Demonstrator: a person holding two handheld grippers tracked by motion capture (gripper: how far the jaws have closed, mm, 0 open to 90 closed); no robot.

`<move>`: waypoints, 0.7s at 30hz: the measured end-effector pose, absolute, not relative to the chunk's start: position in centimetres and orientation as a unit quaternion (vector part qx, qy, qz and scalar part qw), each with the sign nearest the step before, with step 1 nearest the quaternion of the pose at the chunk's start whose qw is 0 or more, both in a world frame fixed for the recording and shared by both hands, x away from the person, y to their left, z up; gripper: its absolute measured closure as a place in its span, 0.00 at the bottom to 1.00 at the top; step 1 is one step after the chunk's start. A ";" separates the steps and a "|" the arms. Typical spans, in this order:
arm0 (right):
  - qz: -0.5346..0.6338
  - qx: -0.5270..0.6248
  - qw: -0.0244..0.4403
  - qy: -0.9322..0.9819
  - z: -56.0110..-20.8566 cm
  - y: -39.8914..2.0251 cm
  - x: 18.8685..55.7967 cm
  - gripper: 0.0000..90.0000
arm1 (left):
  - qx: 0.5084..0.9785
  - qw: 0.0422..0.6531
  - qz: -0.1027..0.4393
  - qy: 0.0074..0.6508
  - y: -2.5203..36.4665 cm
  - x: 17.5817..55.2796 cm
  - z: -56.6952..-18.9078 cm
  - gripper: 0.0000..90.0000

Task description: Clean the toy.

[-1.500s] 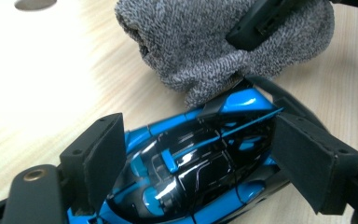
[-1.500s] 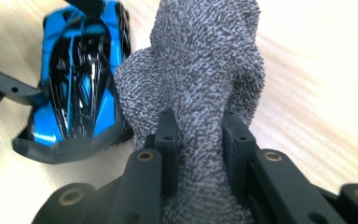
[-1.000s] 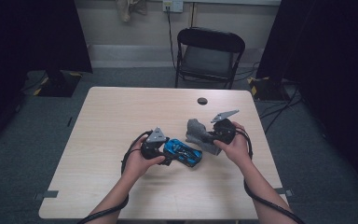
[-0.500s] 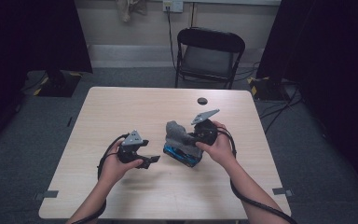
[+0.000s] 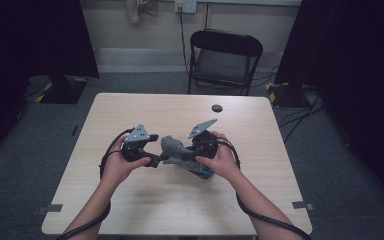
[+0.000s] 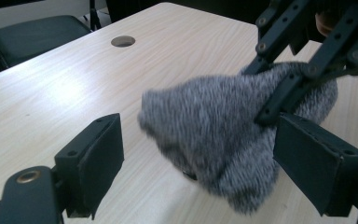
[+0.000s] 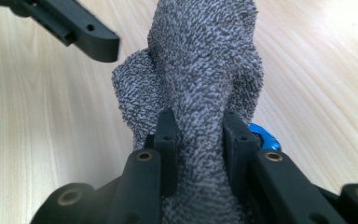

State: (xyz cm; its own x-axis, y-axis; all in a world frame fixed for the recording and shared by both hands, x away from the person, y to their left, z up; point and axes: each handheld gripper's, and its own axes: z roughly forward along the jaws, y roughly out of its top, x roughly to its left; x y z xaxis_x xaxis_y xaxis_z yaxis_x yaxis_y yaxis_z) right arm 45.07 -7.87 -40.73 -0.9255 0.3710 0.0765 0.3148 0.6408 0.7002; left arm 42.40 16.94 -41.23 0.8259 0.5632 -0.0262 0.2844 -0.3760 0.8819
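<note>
My right gripper (image 7: pixel 200 130) is shut on a grey fuzzy cloth (image 7: pixel 205 60), which bunches up between its two pads. In the high view the cloth (image 5: pixel 174 149) hangs above the table (image 5: pixel 130 110) between my left gripper (image 5: pixel 152 159) and my right gripper (image 5: pixel 192 155). My left gripper (image 6: pixel 205 154) is open wide; the cloth (image 6: pixel 205 121) lies between its pads (image 6: pixel 98 156) without touching them. A blue toy car (image 7: pixel 264 138) peeks out from under the cloth on the table, just below my right hand (image 5: pixel 206 174).
A round dark grommet (image 5: pixel 217 108) sits in the tabletop near the far edge. A black folding chair (image 5: pixel 225 60) stands beyond the table. Cables trail from both grippers toward the near edge.
My right gripper has carried the cloth leftward, over the blue car. My left gripper first drew back to the left, then rose so its open jaws now flank the cloth.
</note>
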 end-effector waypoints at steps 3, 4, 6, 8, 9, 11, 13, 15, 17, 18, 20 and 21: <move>0.373 0.179 0.030 0.910 -41.1 -7.3 44.9 0.80 | 0.823 0.490 0.134 0.253 16.4 42.6 -41.6 0.17; 0.371 0.176 0.029 0.911 -41.2 -7.2 44.9 0.80 | 0.826 0.487 0.131 0.252 16.2 42.6 -41.7 0.17; 0.368 0.171 0.025 0.914 -41.3 -7.1 44.9 0.80 | 0.830 0.482 0.130 0.248 16.0 42.8 -42.0 0.17; 0.368 0.167 0.024 0.914 -41.3 -6.9 44.8 0.80 | 0.834 0.482 0.117 0.243 15.8 42.9 -42.4 0.18; 0.369 0.165 0.022 0.914 -41.3 -6.9 44.8 0.80 | 0.835 0.481 0.114 0.241 15.7 42.9 -42.6 0.18; 0.367 0.163 0.024 0.915 -41.2 -6.8 44.9 0.80 | 0.839 0.476 0.110 0.238 15.7 42.9 -42.8 0.20; 0.364 0.159 0.023 0.917 -41.3 -6.8 44.9 0.80 | 0.842 0.470 0.110 0.240 15.9 42.9 -43.0 0.30; 0.366 0.162 0.023 0.916 -41.3 -6.8 44.9 0.81 | 0.846 0.461 0.107 0.245 16.1 43.0 -43.1 0.38; 0.369 0.165 0.020 0.914 -41.2 -6.8 45.0 0.81 | 0.848 0.459 0.099 0.247 16.1 42.9 -43.2 0.46; 0.370 0.164 0.022 0.914 -41.2 -6.7 45.0 0.81 | 0.851 0.454 0.101 0.245 16.0 42.8 -43.2 0.48; 0.369 0.162 0.024 0.915 -41.1 -6.6 45.0 0.81 | 0.852 0.452 0.098 0.246 15.9 42.7 -43.2 0.60; 0.369 0.166 0.025 0.914 -41.2 -6.5 45.0 0.81 | 0.854 0.448 0.101 0.243 15.9 42.6 -43.2 0.63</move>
State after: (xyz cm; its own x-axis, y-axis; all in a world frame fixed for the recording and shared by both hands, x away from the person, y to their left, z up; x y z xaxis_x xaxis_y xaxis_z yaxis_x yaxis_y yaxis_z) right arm 45.01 -6.53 -41.15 -0.9440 0.3210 0.0768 0.2843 0.6726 0.6832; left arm 42.62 15.91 -43.16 0.8615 0.5058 -0.0450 0.3244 -0.4800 0.8151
